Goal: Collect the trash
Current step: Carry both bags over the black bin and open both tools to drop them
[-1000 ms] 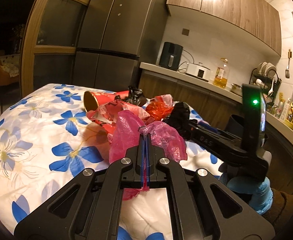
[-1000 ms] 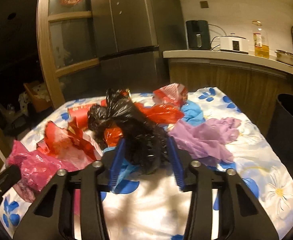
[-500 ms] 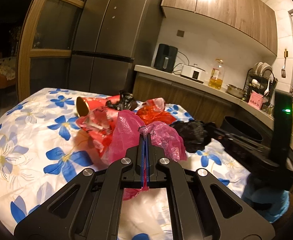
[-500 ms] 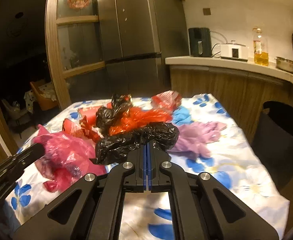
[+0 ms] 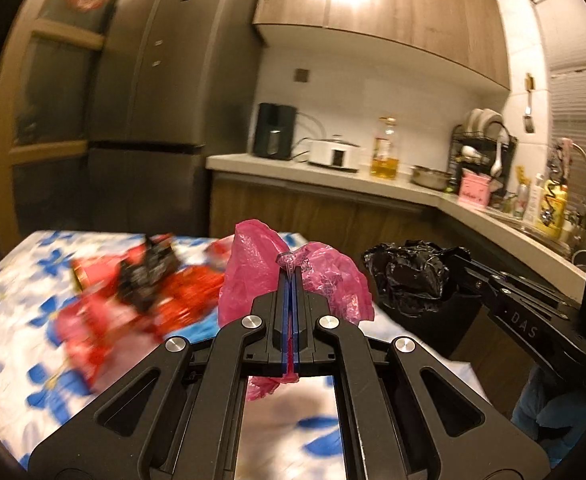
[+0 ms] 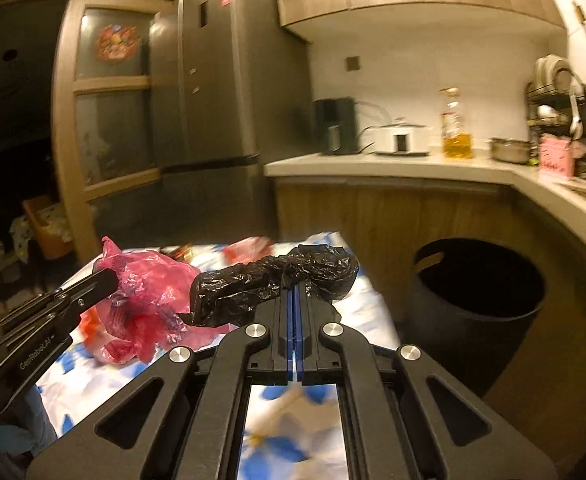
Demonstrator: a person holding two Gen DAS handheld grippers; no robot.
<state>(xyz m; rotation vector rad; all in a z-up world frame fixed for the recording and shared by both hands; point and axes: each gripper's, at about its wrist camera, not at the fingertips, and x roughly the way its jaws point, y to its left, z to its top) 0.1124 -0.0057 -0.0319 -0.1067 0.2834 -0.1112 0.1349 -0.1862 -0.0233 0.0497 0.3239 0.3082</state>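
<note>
My left gripper (image 5: 291, 270) is shut on a crumpled pink plastic bag (image 5: 253, 268), lifted above the flowered table. In the right wrist view that pink bag (image 6: 149, 296) hangs at the left from the left gripper (image 6: 107, 278). My right gripper (image 6: 294, 286) is shut on a crumpled black plastic bag (image 6: 273, 280), also held off the table; the left wrist view shows the black bag (image 5: 409, 276) at the right, at the tip of the right gripper (image 5: 459, 264). Red wrappers and a small black scrap (image 5: 149, 280) lie blurred on the table.
A dark round bin (image 6: 477, 300) stands on the floor right of the table (image 6: 365, 292), under the counter's curve (image 6: 553, 200). The tablecloth (image 5: 17, 280) is white with blue flowers. A fridge (image 6: 229, 100) stands behind. A blue-gloved hand (image 5: 549, 408) holds the right gripper.
The right gripper closed on the black bag and lifted it. Both grippers rose and swung right with their bags, away from the trash pile, bringing the bin into fuller view.
</note>
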